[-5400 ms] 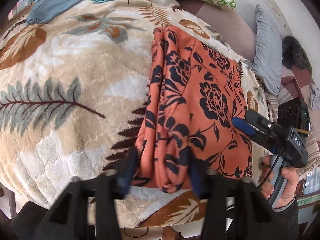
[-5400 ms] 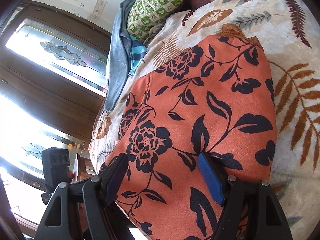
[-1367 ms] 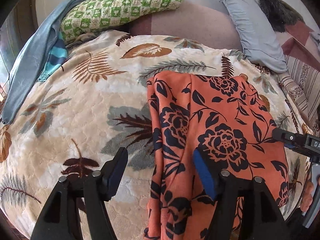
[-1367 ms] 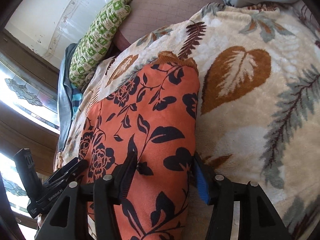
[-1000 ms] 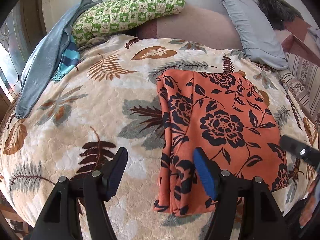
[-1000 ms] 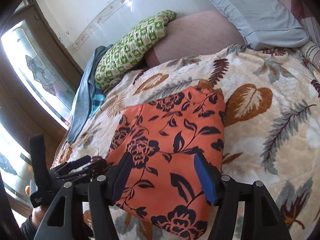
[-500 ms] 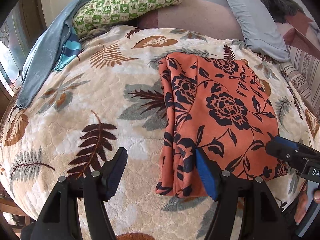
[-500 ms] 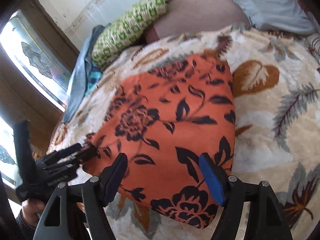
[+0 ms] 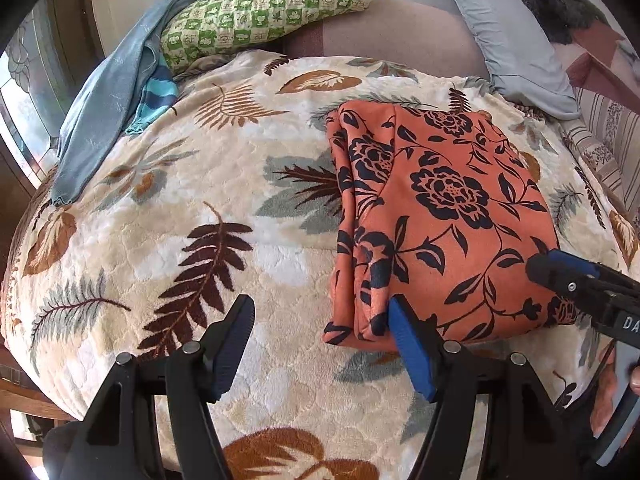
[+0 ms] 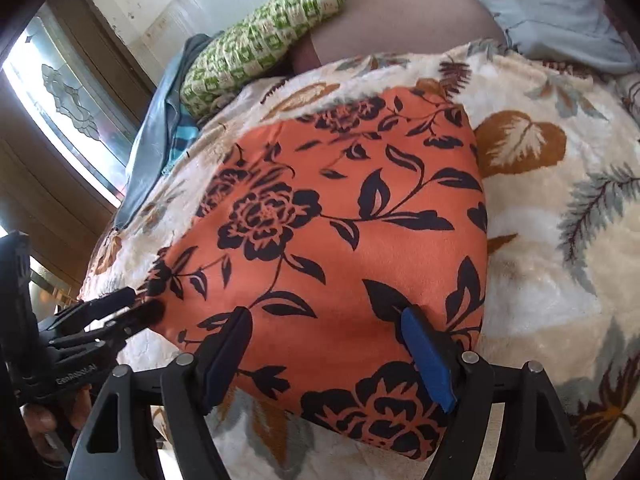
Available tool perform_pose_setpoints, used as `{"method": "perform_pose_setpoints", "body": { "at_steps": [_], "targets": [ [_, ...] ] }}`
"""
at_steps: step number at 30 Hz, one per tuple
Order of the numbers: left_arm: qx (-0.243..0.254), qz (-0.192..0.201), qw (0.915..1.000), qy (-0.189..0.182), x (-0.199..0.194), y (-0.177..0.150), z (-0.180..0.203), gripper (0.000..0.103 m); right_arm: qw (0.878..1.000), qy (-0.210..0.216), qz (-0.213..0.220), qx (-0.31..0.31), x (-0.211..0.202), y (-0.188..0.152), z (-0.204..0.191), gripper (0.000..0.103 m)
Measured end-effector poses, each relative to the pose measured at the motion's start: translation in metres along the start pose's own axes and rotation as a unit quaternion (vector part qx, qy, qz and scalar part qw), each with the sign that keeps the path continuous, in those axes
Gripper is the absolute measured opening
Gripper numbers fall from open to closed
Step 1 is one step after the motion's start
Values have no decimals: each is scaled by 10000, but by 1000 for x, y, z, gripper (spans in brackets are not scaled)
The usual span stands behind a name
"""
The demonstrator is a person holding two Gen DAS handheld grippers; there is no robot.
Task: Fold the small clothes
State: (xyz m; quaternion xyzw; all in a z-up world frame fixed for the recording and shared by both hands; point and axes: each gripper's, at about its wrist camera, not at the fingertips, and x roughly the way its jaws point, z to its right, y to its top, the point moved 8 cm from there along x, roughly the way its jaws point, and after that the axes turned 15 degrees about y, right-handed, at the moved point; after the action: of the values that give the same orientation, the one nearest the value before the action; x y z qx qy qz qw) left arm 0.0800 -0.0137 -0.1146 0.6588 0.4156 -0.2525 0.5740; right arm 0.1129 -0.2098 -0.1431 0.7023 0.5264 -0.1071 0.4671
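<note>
Left wrist view, left to right from the orange floral garment [image 9: 440, 216]: grey-blue cloth [image 9: 100, 120] and green checked pillow [image 9: 264, 12] well off to its far left, bare leaf-print blanket [image 9: 160, 216] just left of it, grey pillow [image 9: 508, 36] beyond its far right corner. Garment itself lying flat on the blanket as a folded rectangle, layered edges stacked along its left side.

Left gripper [image 9: 320, 352]: spread wide, empty, right pad overlapping the garment's near left corner, left pad over blanket; contact not clear. Compared with a second ago, closer in to that near edge.

Right gripper [image 10: 324, 348]: jaws just opened further, gaping, nothing clamped, both pads poised over the garment's near right part, cloth between them but not pinched. Also lower and nearer than a second ago.

Reading: both tools lining up along the near edge, probably for another fold away toward the far edge.
</note>
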Motion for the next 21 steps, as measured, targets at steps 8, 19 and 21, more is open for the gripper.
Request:
{"method": "perform_pose_setpoints", "body": {
  "at_steps": [8, 19, 21],
  "targets": [
    [-208, 93, 9997, 89, -20, -2, -7, 70, 9924, -609, 813, -701, -47, -10, -21, 80],
    [-349, 206, 9992, 72, -44, -11, -3, 71, 9877, -999, 886, -816, -63, -28, -12, 82],
    [-385, 195, 9991, 45, -46, -14, -2, 71, 9881, -1008, 836, -804, -62, -33, -12, 82]
  ]
}}
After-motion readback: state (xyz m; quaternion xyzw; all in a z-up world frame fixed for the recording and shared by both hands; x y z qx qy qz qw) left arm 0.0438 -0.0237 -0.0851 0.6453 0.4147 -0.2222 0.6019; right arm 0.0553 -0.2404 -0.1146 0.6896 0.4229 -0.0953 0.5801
